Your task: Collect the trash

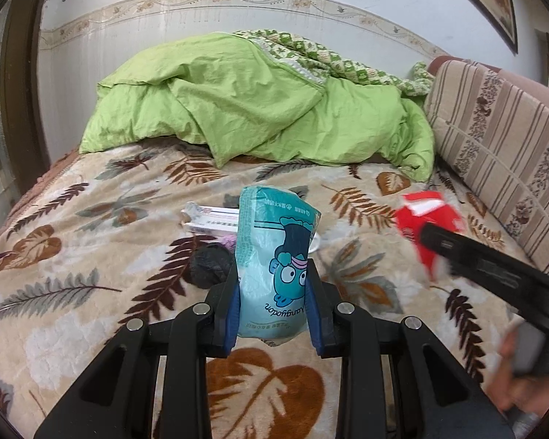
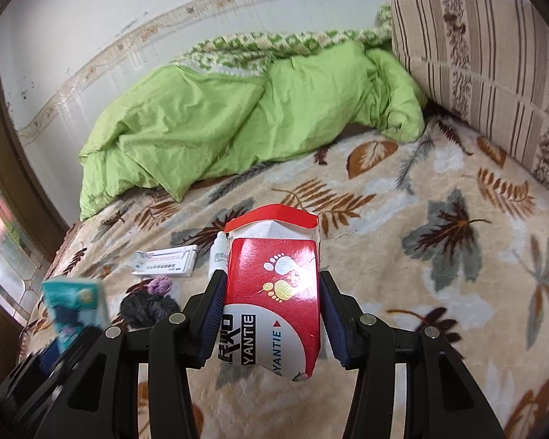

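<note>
The left gripper point(image 1: 273, 307) clamped a teal cartoon-printed plastic packet point(image 1: 276, 267) upright; the right gripper point(image 2: 272, 314) pinched an open red cardboard box point(image 2: 274, 292) above the leaf-patterned blanket point(image 2: 421, 256).

We note open leaf-print blanket point(image 2: 439, 274) at 3 o'clock of the red box point(image 2: 274, 285), up to the striped cushion point(image 2: 494, 73). At 9 to 11 o'clock lie a white bottle point(image 2: 219, 256), a white carton point(image 2: 166, 261) and a black bag point(image 2: 146, 307). The green quilt point(image 2: 238, 117) blocks 12 o'clock.

Leaf-print blanket point(image 2: 402, 226) over the bed; on it green duvet point(image 2: 216, 124), white box point(image 2: 166, 261), dropper bottle point(image 2: 217, 256), black bag point(image 2: 146, 307)
</note>
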### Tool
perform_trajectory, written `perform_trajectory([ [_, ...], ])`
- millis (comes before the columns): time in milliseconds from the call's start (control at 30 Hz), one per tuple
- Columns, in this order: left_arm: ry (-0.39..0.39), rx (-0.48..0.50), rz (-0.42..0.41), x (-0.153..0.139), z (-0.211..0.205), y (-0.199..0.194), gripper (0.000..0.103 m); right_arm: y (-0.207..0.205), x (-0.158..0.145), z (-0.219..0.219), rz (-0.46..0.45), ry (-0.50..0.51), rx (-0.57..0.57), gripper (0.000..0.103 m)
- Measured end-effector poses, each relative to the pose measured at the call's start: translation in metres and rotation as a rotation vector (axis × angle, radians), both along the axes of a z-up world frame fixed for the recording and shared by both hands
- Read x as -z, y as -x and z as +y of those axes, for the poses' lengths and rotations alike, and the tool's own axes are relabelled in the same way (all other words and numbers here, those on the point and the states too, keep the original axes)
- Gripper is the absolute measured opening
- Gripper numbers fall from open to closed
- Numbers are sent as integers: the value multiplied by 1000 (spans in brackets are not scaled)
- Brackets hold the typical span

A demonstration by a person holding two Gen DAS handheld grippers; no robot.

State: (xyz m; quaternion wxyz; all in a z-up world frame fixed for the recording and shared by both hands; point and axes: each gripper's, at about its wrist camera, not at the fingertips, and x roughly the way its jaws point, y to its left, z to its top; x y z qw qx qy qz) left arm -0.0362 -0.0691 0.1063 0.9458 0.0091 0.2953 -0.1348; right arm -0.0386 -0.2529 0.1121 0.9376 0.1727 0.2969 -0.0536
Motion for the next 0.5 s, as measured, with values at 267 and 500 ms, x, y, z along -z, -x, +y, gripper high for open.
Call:
perform_trajectory([
  [267, -26, -51, -50, -15, 7, 20, 29, 69, -15, 0, -19, 6, -33, 53],
  [500, -45, -101, -84, -33, 19, 50, 29, 113, -31, -2, -39, 7, -53, 53],
])
